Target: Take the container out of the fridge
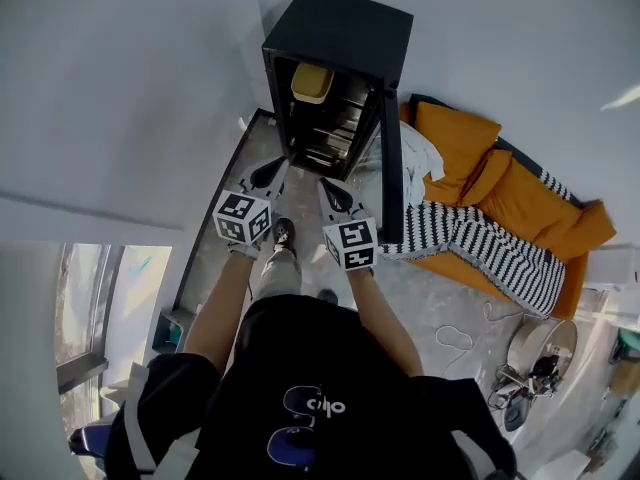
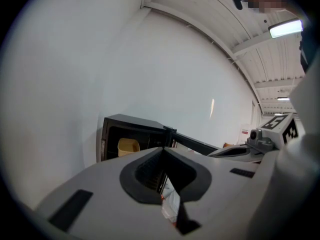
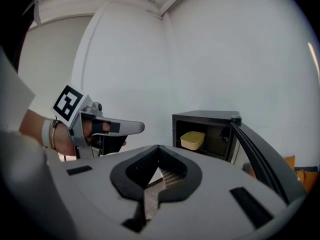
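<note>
A small black fridge [image 1: 340,38] stands on the floor against the white wall, its door [image 1: 392,168] swung open to the right. A pale yellow container [image 1: 311,83] sits on the upper shelf inside, also visible in the left gripper view [image 2: 128,146] and the right gripper view [image 3: 192,140]. My left gripper [image 1: 281,165] and right gripper [image 1: 326,184] are side by side in front of the open fridge, short of it and pointing at it. Both have their jaws shut with nothing held. Each gripper shows in the other's view: the right gripper [image 2: 250,149], the left gripper [image 3: 110,129].
An orange sofa [image 1: 520,198] with a black-and-white striped blanket [image 1: 490,243] stands right of the fridge door. White cloth [image 1: 420,163] lies beside the door. A cable [image 1: 455,338] and gear [image 1: 535,363] lie on the floor at the right. A window [image 1: 90,308] is at the lower left.
</note>
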